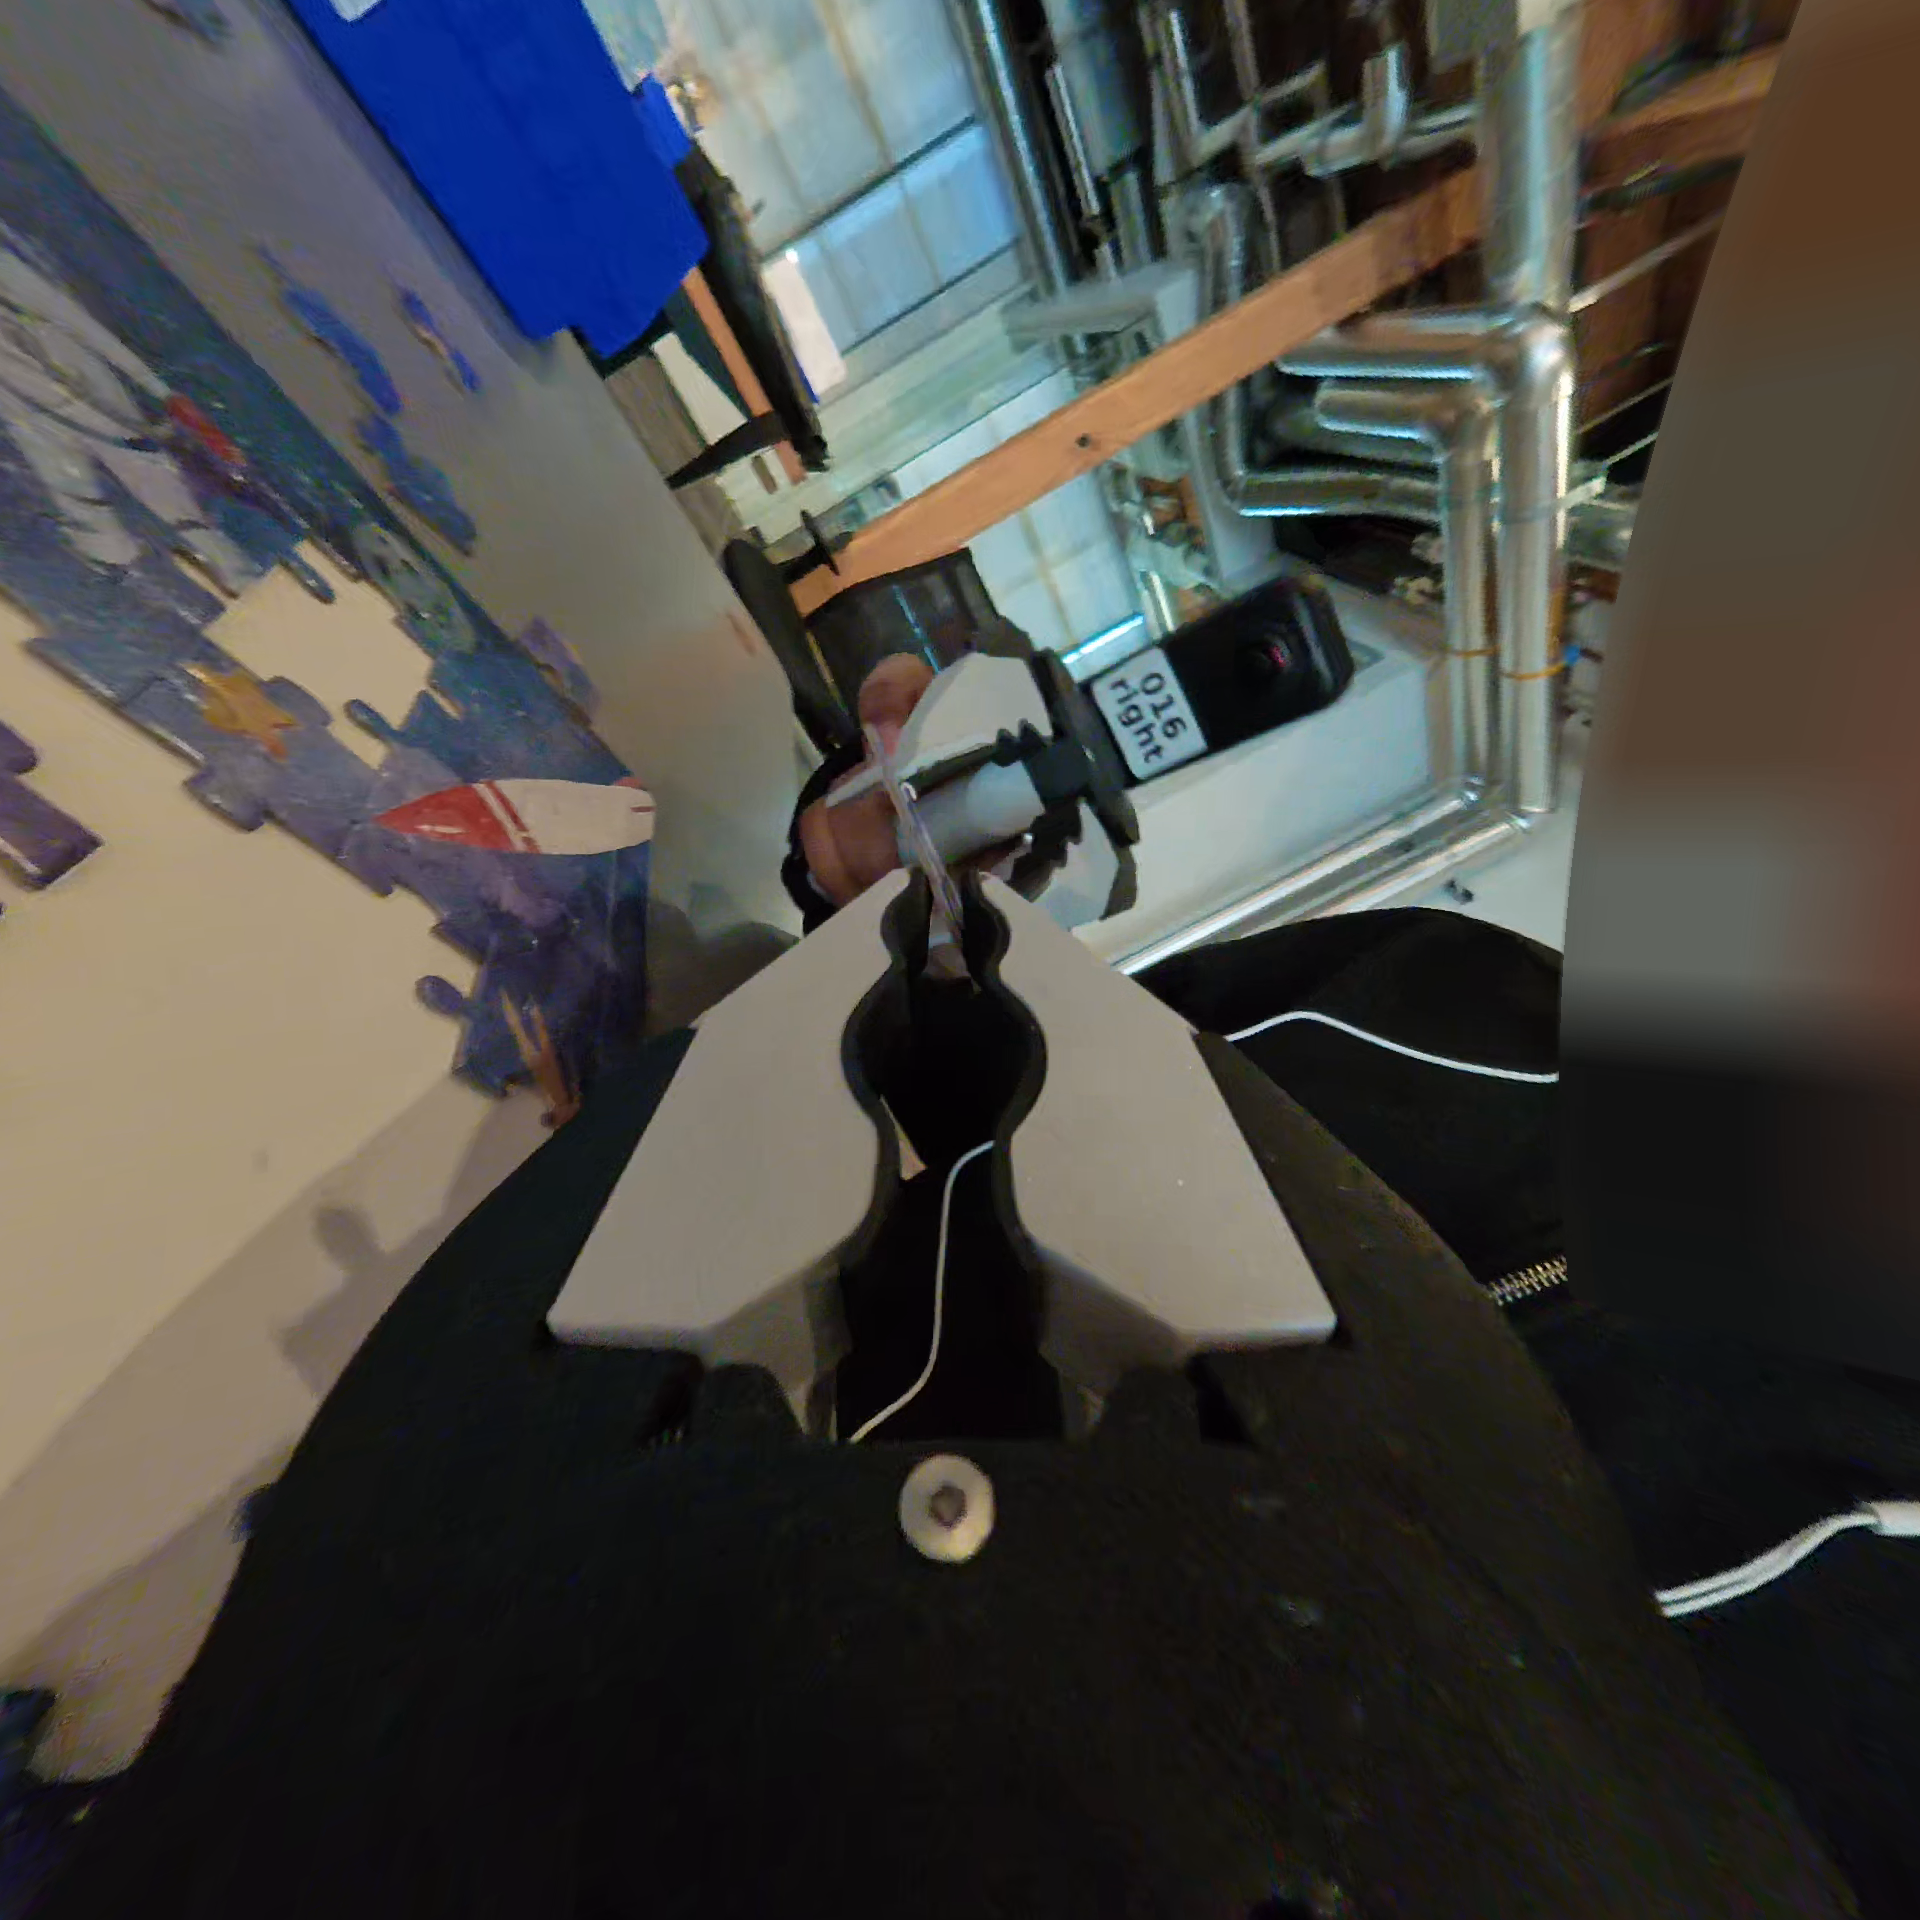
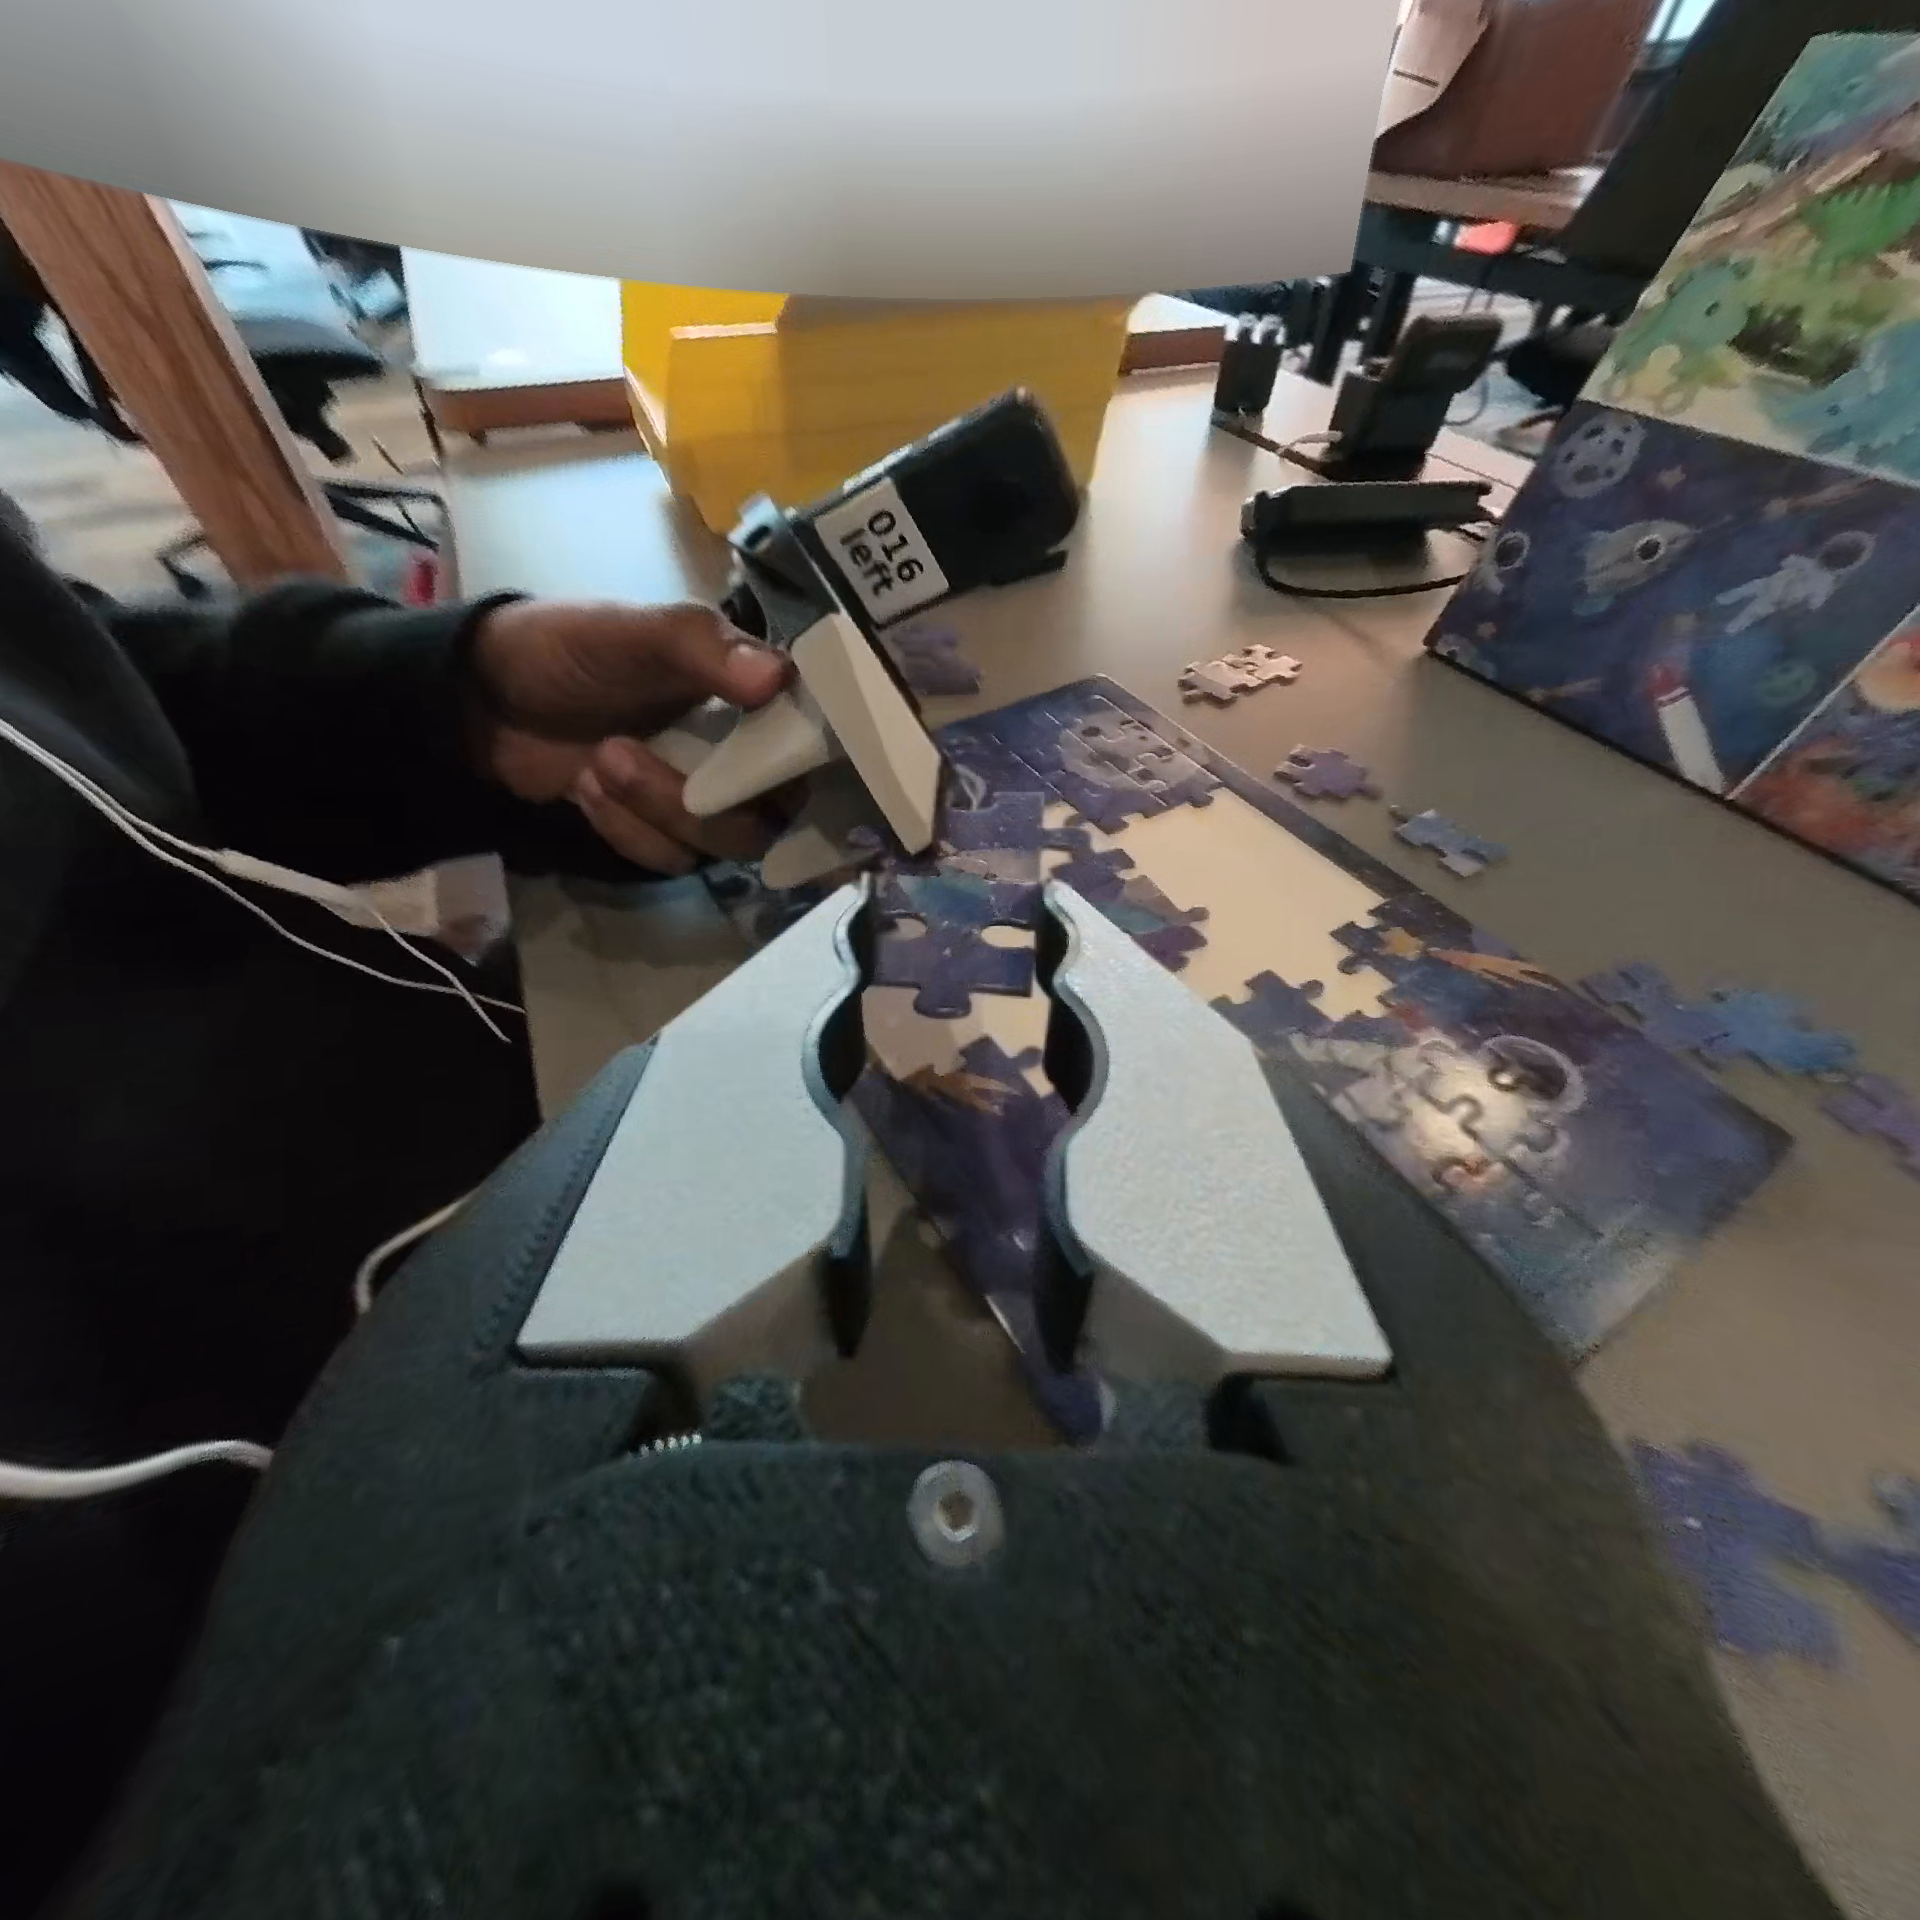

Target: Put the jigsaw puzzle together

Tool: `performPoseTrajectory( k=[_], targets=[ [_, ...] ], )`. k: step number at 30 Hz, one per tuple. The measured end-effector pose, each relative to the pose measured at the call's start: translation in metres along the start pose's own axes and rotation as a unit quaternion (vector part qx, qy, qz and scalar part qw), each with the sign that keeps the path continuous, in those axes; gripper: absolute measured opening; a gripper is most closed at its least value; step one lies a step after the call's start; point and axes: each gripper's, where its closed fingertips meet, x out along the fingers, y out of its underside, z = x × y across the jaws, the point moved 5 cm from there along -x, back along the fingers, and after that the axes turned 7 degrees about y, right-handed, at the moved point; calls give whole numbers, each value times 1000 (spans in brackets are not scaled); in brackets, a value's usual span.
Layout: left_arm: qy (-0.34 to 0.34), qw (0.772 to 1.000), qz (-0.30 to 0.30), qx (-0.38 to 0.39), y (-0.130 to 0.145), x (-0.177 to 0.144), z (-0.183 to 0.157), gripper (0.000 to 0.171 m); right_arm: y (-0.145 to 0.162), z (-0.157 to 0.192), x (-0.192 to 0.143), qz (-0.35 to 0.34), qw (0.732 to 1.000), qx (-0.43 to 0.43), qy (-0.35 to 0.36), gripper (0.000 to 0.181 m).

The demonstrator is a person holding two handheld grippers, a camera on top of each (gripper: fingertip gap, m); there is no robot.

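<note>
A blue puzzle piece (image 2: 951,951) is held off the table by both grippers at once. My right gripper (image 2: 954,894) is shut on it across its width, with both pads against its edges. My left gripper (image 1: 943,896) is shut on the same piece (image 1: 914,820), seen edge-on here, and pinches its flat faces at one end. The left gripper's tip (image 2: 914,836) meets the piece's far edge in the right wrist view. The partly assembled space puzzle (image 2: 1455,1091) lies on the table below, with a bare gap in its middle. It also shows in the left wrist view (image 1: 312,748).
Loose pieces (image 2: 1330,774) lie beyond the puzzle and more (image 2: 1745,1023) to its right. The puzzle box (image 2: 1714,623) stands at the right. A yellow bin (image 2: 883,405) and black devices (image 2: 1371,509) sit at the back. The person's dark sleeve (image 2: 312,675) is at the left.
</note>
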Motion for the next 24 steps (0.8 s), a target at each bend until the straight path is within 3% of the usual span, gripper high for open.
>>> performPoseTrajectory(
  k=[2, 6, 19, 24],
  targets=[
    [13, 1000, 3, 6, 0, 1, -3, 0, -2, -1, -2, -15, 999, 38, -23, 17],
    [10, 1000, 7, 13, 0, 0, -4, 0, -3, -3, -7, -35, 994, 86, -55, 23],
    [-21, 1000, -1, 6, -2, -6, 3, 0, 20, 8, 11, 60, 998, -2, -28, 42],
    [-30, 999, -10, 7, -5, -13, 4, 0, 48, 12, 23, 161, 985, -53, -19, 53]
  ],
)
